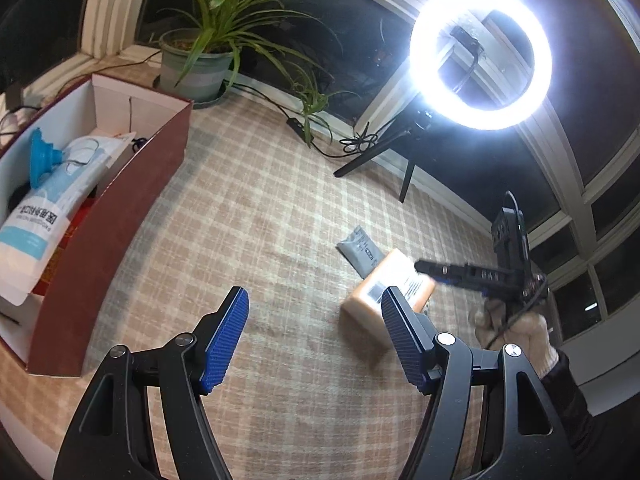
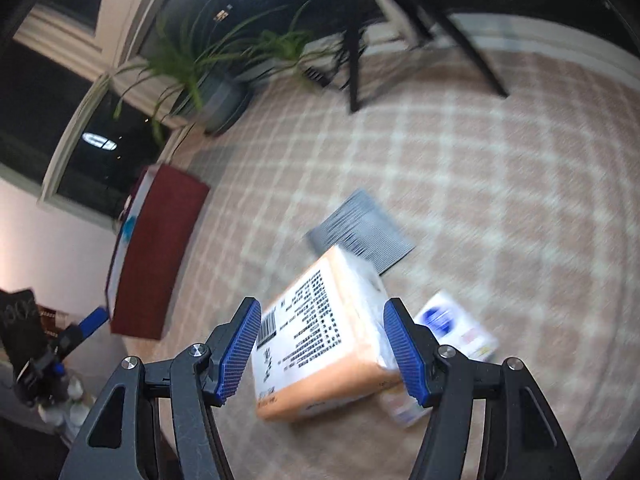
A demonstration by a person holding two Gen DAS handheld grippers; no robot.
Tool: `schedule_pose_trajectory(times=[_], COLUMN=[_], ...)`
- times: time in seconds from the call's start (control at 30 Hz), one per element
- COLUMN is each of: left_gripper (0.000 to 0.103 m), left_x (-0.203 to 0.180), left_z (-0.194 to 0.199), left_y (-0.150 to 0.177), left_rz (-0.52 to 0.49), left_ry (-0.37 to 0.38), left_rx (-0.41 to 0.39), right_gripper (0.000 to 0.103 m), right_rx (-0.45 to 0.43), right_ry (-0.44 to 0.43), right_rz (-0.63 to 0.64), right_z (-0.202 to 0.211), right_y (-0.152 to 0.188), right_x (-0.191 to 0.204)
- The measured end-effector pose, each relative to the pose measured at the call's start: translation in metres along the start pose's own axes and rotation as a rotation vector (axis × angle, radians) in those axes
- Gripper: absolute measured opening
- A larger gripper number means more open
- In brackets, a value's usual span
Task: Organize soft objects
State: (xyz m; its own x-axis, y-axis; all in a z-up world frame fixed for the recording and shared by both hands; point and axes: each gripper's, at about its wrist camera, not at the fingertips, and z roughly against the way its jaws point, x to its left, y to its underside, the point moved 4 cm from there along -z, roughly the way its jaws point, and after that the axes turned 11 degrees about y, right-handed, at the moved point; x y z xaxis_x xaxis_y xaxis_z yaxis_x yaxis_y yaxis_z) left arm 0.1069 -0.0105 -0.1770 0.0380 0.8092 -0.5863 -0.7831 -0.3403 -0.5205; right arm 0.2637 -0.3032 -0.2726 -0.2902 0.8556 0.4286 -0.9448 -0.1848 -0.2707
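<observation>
Lying flat, orange tissue pack [image 2: 320, 340] long axis diagonal btwn open right gripper [image 2: 322, 350] fingers.

Non-task stuff sitting round the checked tablecloth [image 1: 260, 216]

Potted plant [image 1: 200, 60] w/ long green leaves standing at 11 o'clock in the left wrist view, on the cloth near the dark window [image 1: 280, 12]. Ring light [image 1: 480, 54] glowing at 1 o'clock on a black tripod [image 1: 384, 152], legs resting on the cloth by the sill. Black cable [image 1: 280, 108] trailing along the cloth's far edge btwn pot & tripod. Right wrist view blurred: same plant at 11 o'clock, tripod legs at 12–1 o'clock.
</observation>
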Motion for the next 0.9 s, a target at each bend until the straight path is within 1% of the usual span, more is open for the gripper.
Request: schedule_pose_trajectory(times=[0.07,0.23,0.3,0.37,0.47,0.5,0.6,0.63,0.7,0.77,0.9], left_gripper=[0.069,0.069,0.069,0.069,0.069,0.069,0.069,0.069,0.069,0.069,0.069], left_x=[0.008,0.027,0.033,0.038,0.042,0.041,0.039,0.038,0.035,0.029,0.022], left_z=[0.003,0.014,0.017,0.019,0.017,0.015,0.004,0.0,-0.011,-0.025,-0.052], left_y=[0.001,0.007,0.011,0.017,0.027,0.031,0.039,0.043,0.048,0.055,0.063], left_rz=[0.016,0.053,0.061,0.06,0.032,0.013,-0.024,-0.041,-0.074,-0.112,-0.135], left_ry=[0.005,0.013,0.014,0.014,-0.001,-0.009,-0.007,-0.003,-0.004,0.012,0.047], left_rx=[-0.006,-0.024,-0.03,-0.031,-0.017,-0.005,0.03,0.045,0.07,0.109,0.179], right_gripper=[0.06,0.06,0.06,0.06,0.06,0.06,0.06,0.06,0.06,0.06,0.06], right_rx=[0.015,0.056,0.056,0.058,0.041,0.029,-0.026,-0.032,-0.03,-0.03,-0.035], right_ry=[-0.012,-0.01,-0.04,-0.093,-0.152,-0.148,-0.042,-0.028,-0.022,-0.019,-0.014], right_rz=[0.015,0.058,0.047,0.028,0.024,0.029,0.072,0.078,0.072,0.067,0.049], right_z=[-0.005,-0.028,-0.031,-0.034,-0.035,-0.034,-0.032,-0.033,-0.033,-0.033,-0.031], right_y=[0.012,0.047,0.055,0.063,0.07,0.07,0.073,0.073,0.075,0.076,0.078], right_x=[0.013,0.048,0.055,0.065,0.079,0.081,0.087,0.089,0.089,0.088,0.082])
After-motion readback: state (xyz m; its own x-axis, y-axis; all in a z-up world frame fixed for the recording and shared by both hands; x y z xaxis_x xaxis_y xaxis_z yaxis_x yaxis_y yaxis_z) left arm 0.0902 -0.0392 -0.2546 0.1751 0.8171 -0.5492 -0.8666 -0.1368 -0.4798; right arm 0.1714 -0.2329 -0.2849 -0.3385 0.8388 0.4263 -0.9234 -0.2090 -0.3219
